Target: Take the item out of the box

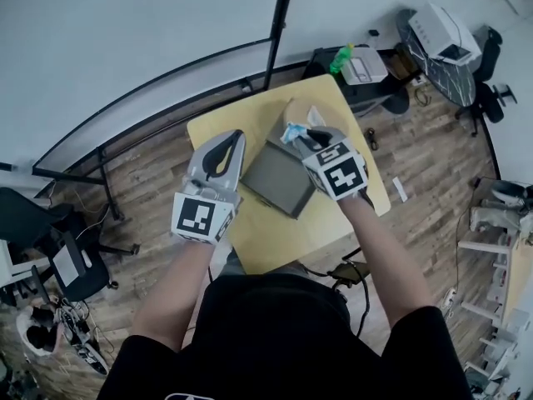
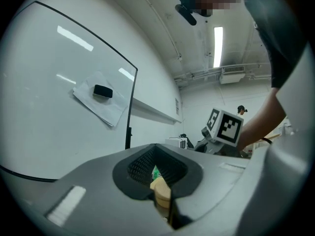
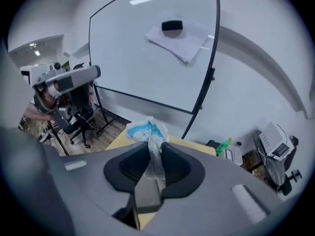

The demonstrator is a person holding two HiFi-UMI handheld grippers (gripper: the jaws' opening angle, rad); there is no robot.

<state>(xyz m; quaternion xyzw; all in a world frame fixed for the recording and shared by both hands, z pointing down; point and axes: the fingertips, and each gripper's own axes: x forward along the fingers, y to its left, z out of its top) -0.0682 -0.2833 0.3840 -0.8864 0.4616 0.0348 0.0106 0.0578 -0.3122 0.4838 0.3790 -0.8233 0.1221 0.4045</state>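
So, nearest the camera there are two grippers, one per hand. The left gripper [image 1: 236,137] has its jaws drawn together to a thin slit and isn't gripping anything. It sits just beside the box's left edge.

The right gripper [image 1: 312,136] has its jaws nearly together too, pinched on the thin clear wrap of the one packet [image 1: 291,130]. That's a white and blue plastic-wrapped thing.

There's one box [image 1: 279,177] on the one yellow table [image 1: 283,238]. It's open, with a cardboard flap standing up at the far end, and the inside looks flat grey.

The packet is out of the box, hanging in the right jaws above that far end.

Further back there's one green bottle [image 1: 341,57] and one big whiteboard [image 1: 125,48].
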